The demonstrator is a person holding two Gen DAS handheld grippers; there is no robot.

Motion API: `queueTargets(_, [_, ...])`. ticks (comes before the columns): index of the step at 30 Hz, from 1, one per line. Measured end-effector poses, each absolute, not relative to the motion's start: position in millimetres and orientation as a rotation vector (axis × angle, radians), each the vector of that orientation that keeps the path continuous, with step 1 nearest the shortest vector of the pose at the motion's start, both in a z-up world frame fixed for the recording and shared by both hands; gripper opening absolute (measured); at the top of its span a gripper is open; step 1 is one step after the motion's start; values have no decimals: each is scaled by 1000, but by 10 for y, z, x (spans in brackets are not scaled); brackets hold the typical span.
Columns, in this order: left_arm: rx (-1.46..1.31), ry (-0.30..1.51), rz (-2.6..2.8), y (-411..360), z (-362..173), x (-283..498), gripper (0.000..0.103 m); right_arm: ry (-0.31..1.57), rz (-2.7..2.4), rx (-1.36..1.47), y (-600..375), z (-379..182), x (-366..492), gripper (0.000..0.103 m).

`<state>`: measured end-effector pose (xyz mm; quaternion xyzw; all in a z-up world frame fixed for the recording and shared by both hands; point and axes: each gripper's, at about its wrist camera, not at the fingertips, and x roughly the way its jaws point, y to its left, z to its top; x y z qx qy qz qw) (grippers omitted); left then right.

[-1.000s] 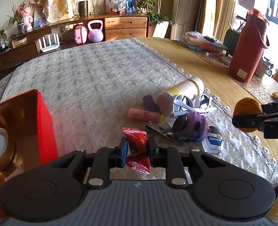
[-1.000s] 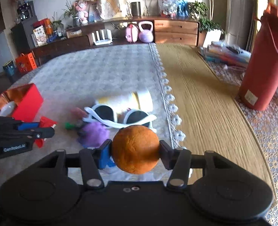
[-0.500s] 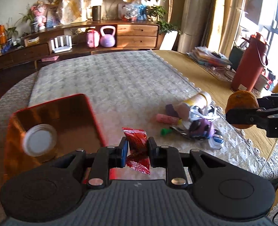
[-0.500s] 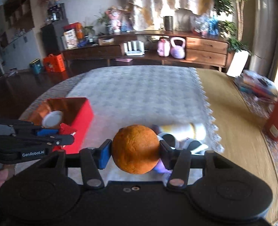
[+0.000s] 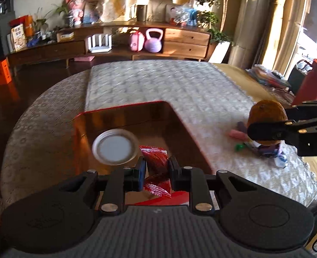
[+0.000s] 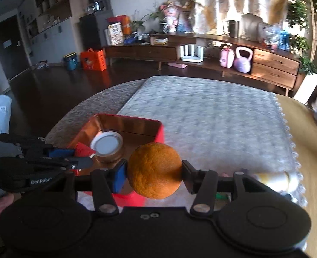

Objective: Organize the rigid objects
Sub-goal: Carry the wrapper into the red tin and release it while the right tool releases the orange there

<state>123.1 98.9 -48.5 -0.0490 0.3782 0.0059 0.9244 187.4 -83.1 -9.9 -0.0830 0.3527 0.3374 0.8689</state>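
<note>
The red box (image 5: 134,116) sits open on the quilted cloth (image 5: 179,86) near the table's curved edge, and already holds a white-lidded jar (image 5: 115,146) on its floor. The left gripper (image 5: 156,172) is clenched on a red foil packet (image 5: 156,167), which hangs above the box's near wall, just at five o'clock from the jar. The right gripper (image 6: 154,172) is grasping an orange (image 6: 154,170), carried in the air at about three o'clock from the box. So I'd say one thing is stowed, two are on their way in, and a small heap (image 5: 263,148) of oddments, among them a pale bottle (image 6: 274,177), remains on the cloth at three o'clock, waiting. The box has bare floor behind and right of the jar, room enough for both; the cloth around it lies open, though the table rim runs close on the left, at nine o'clock
</note>
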Motion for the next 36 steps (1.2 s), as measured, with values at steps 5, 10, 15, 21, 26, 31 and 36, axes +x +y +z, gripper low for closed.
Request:
queueTargets(5, [-117, 833, 20, 1212, -627, 1282, 22, 756, 730, -222, -440, -210, 1979, 53])
queueTargets(10, [-102, 882, 26, 1312, -762, 1397, 22, 788, 749, -294, -54, -398, 2126, 52])
queueTargets(15, [-104, 927, 36, 1398, -892, 1516, 22, 818, 752, -373, 211, -632, 2209, 52])
queueTargets(21, [-90, 966, 38, 1410, -1008, 1632, 22, 837, 757, -455, 393, -812, 2257, 52])
queueTargets(26, [-79, 963, 41, 1411, -1048, 1723, 22, 841, 763, -470, 481, -867, 2329, 52])
queueTargets(31, [-45, 954, 59, 1411, -1062, 1822, 22, 867, 757, -451, 517, -920, 2453, 52])
queueTargets(36, [-23, 953, 64, 1408, -1074, 1902, 22, 882, 753, -441, 513, -968, 2518, 53])
